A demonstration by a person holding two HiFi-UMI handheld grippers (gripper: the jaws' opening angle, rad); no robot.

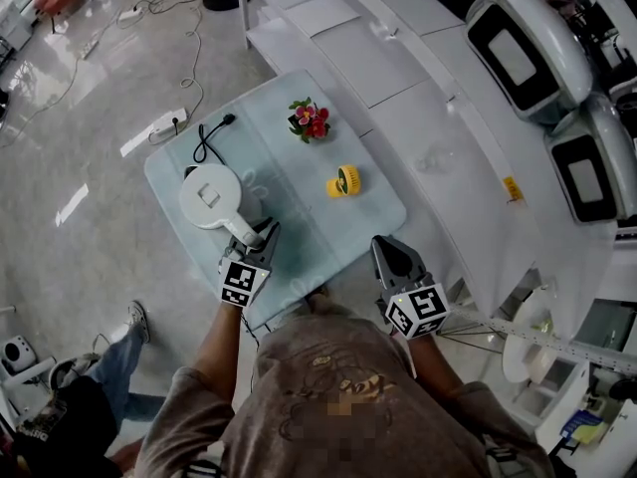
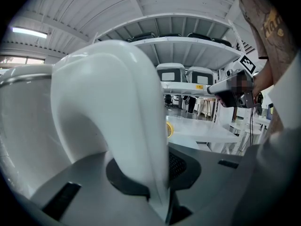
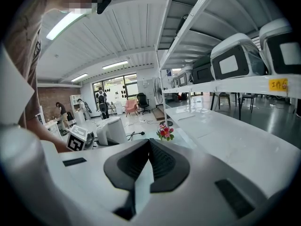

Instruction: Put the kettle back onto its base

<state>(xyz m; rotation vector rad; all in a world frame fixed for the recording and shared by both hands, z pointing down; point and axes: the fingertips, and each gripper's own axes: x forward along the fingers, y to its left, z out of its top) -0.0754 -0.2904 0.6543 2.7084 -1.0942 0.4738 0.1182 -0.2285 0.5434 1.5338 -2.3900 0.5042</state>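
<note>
- The small table (image 1: 299, 237) carries a pale mat, and the white kettle (image 1: 211, 197) is over the table's left part, seen from above.
- The left gripper (image 1: 261, 237) comes in from the table's near edge and is clenched on the kettle's handle (image 2: 127, 126), which fills the space between its jaws.
- Under the kettle little shows, so whether it rests on its base cannot be told.
- A black cord (image 1: 207, 139) runs from the kettle toward the table's far left corner.
- The right gripper (image 1: 386, 249) hangs at the table's near right corner with its jaws pressed together on nothing.
- A small bunch of flowers (image 1: 311, 119) stands near the table's far edge.
- A yellow object (image 1: 344, 181) lies toward the table's right side.
</note>
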